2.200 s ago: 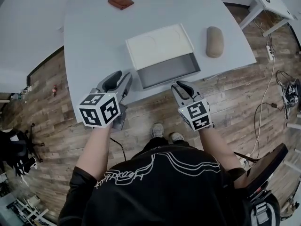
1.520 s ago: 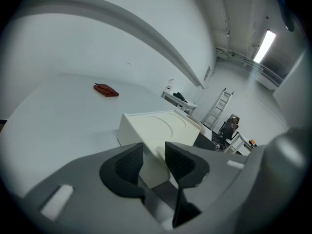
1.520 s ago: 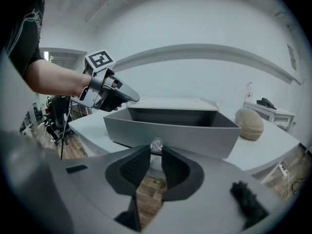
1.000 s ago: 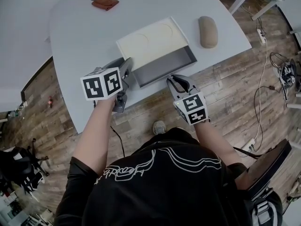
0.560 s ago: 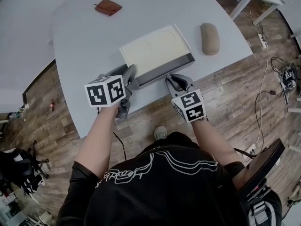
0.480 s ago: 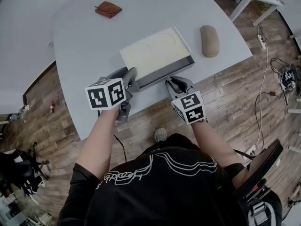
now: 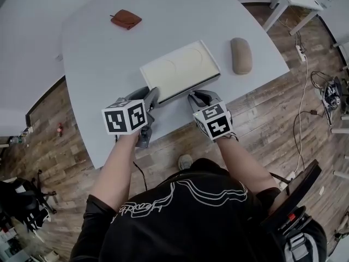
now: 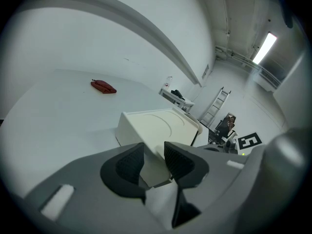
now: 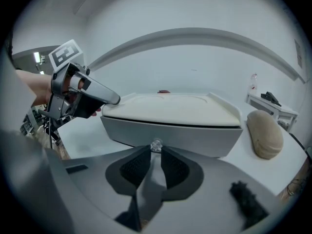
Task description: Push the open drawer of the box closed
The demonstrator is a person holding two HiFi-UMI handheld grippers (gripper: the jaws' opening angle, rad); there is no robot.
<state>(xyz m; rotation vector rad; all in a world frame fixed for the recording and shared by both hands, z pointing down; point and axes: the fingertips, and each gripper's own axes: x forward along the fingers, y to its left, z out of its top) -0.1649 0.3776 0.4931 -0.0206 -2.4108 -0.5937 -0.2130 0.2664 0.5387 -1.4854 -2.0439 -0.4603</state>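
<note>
The drawer (image 9: 170,130) is a grey tray under the box's cream lid. It sits almost fully inside the box (image 7: 180,69), and from the head view only a thin grey strip (image 7: 189,89) shows along the box's near edge. The box lies near the near edge of a pale grey rounded table (image 7: 98,64), turned slightly so its right end sits farther away than its left.

A small clear knob (image 9: 156,145) stands at the middle of the drawer front. The right gripper (image 9: 156,152) meets the drawer front there. Its jaws are clenched close, with the knob caught right at their tips. From above, this gripper (image 7: 196,97) points at the near face of the box, right of its middle.

The left gripper (image 8: 154,152) is at the box's near left corner (image 8: 127,130). Its jaws are released a little way apart and grasp nothing. The cream corner shows in the gap just beyond the pads (image 8: 127,164). From above, its tips (image 7: 151,96) are right at that corner, though contact cannot be told. The right gripper view also shows the left gripper (image 9: 83,94), at the box's left end.

A tan oblong pad (image 7: 241,55) lies on the table just right of the box and apart from it. A reddish-brown pouch (image 7: 126,19) lies far back on the left, well apart from the box. Below the table edge is a wooden plank floor (image 7: 262,124), and one of the person's shoes (image 7: 185,161) shows on it.
</note>
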